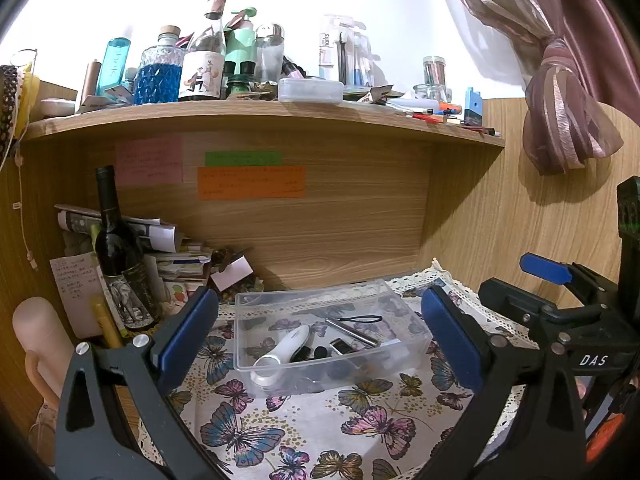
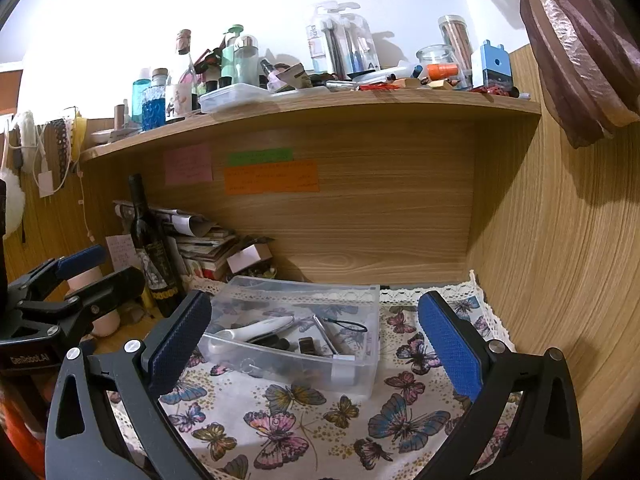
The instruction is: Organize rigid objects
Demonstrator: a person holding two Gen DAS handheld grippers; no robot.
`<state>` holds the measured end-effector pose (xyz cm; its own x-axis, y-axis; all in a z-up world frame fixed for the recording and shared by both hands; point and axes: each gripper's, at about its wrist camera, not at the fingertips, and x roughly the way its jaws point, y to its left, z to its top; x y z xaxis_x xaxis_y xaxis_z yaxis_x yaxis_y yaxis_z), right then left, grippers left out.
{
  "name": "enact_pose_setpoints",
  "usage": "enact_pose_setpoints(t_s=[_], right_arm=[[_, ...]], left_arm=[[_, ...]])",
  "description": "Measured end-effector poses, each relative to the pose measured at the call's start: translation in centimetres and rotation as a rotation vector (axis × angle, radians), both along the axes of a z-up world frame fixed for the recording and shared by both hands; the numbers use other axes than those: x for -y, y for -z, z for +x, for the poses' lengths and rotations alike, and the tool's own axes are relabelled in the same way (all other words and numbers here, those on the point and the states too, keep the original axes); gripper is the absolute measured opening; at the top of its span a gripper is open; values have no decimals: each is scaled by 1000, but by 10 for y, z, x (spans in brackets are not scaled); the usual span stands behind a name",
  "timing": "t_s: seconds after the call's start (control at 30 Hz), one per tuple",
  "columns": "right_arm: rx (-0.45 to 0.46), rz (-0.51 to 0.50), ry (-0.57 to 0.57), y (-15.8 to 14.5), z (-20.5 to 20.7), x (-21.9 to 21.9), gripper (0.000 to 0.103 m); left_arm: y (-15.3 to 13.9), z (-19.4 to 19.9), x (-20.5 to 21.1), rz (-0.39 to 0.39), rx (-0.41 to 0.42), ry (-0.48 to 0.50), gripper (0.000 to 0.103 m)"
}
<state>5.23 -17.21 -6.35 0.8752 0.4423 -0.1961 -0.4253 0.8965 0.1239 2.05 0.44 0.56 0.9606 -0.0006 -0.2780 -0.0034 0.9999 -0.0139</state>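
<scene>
A clear plastic box (image 1: 256, 304) (image 2: 366, 364) sits on the butterfly cloth (image 1: 320, 412) (image 2: 304, 428) under the wooden shelf. Inside lie a white handheld device (image 1: 282, 350) (image 2: 256, 330), a silver pen-like stick (image 1: 352, 332) (image 2: 325, 336) with a black loop, and small dark items (image 1: 340, 347) (image 2: 308, 346). My left gripper (image 1: 320, 338) is open and empty, its blue pads either side of the box. My right gripper (image 2: 316, 340) is open and empty, also framing the box. The right gripper shows in the left wrist view (image 1: 548, 280); the left one shows in the right wrist view (image 2: 76, 280).
A dark wine bottle (image 1: 120, 252) (image 2: 154, 248) stands left of the box beside stacked papers (image 1: 176, 252) (image 2: 204, 240). The wooden shelf (image 1: 280, 114) (image 2: 320, 102) above is crowded with bottles and jars. A wooden side wall (image 2: 560, 240) stands close on the right. A curtain (image 1: 560, 100) hangs there.
</scene>
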Motion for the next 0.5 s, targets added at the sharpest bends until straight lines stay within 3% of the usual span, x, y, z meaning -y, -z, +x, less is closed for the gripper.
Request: enact_pose_setpoints(t_s=[0.5], right_arm=[[-1, -9, -14, 1, 2, -1, 103]], left_arm=[[2, 2, -4, -25, -12, -5, 103]])
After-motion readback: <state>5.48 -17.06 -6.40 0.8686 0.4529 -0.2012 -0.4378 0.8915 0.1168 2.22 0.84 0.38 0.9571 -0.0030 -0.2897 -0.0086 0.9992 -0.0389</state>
